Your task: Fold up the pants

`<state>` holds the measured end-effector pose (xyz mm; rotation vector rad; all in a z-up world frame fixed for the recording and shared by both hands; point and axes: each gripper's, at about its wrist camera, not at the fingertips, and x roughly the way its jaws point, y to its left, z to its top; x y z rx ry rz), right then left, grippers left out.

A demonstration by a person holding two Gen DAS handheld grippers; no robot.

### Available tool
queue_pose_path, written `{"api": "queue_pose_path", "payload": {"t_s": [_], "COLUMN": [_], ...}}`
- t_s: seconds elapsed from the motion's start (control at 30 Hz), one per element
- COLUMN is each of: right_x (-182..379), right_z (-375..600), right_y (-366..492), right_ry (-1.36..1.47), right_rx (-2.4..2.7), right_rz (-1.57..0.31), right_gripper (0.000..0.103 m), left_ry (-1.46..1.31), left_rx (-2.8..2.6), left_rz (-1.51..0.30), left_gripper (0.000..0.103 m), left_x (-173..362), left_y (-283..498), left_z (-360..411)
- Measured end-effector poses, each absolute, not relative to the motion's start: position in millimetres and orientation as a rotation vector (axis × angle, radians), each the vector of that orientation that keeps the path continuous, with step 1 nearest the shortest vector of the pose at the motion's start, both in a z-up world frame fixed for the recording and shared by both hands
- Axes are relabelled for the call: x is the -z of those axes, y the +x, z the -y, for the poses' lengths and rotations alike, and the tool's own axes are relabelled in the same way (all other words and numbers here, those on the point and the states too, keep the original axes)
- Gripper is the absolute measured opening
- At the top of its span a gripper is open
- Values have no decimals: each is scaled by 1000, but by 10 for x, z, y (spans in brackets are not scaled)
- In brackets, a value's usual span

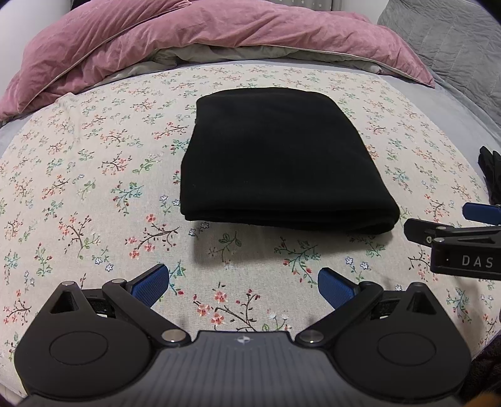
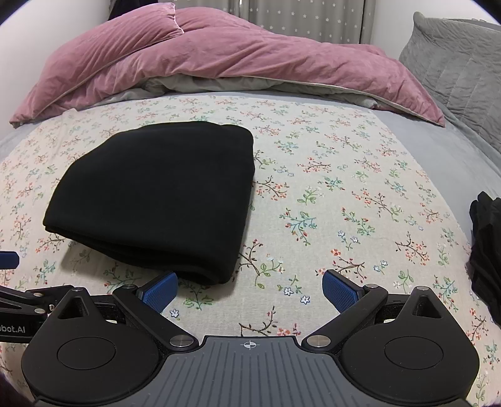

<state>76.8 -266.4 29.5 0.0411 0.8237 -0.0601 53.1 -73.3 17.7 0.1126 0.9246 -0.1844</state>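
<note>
Nearest the left wrist camera, the left gripper (image 1: 242,286) hung just above the floral bedsheet (image 1: 94,194) with its blue-padded fingers (image 1: 150,286) spread wide and nothing between them. The right gripper (image 2: 250,289) was likewise spread apart and empty, its left pad (image 2: 159,292) just short of the near corner of the cloth. In the left view the right gripper (image 1: 451,231) showed side-on at the right edge, though its jaws could not be judged from there.

Just beyond both tools lay the black pants (image 1: 281,159), folded into a compact, layered rectangle flat on the sheet, the stacked fold edges facing the cameras. In the right view the pants (image 2: 159,197) sat left of centre, apart from either gripper.

Off to the right edge, a dark crumpled garment (image 2: 485,250) rested on the bed. Farther back a pink duvet (image 2: 219,59) was bunched across the bed, with a grey quilted pillow (image 2: 454,59) at the far right and a star-patterned curtain (image 2: 300,18) behind it
</note>
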Motion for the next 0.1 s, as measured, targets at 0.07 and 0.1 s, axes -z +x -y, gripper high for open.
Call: {"api": "queue_pose_path", "payload": {"t_s": [0.07, 0.1], "right_x": [-293, -295], "right_z": [2657, 2654], "right_y": [763, 765], "right_ry": [41, 41], "right_rx": [60, 61], "right_rz": [-824, -824], "right_gripper": [100, 100], "left_ry": [120, 120], "left_rx": [197, 198], "left_rz": [-917, -920], "left_gripper": [103, 103], "left_x": [-179, -173], "left_y": [519, 529], "left_z": [744, 744]}}
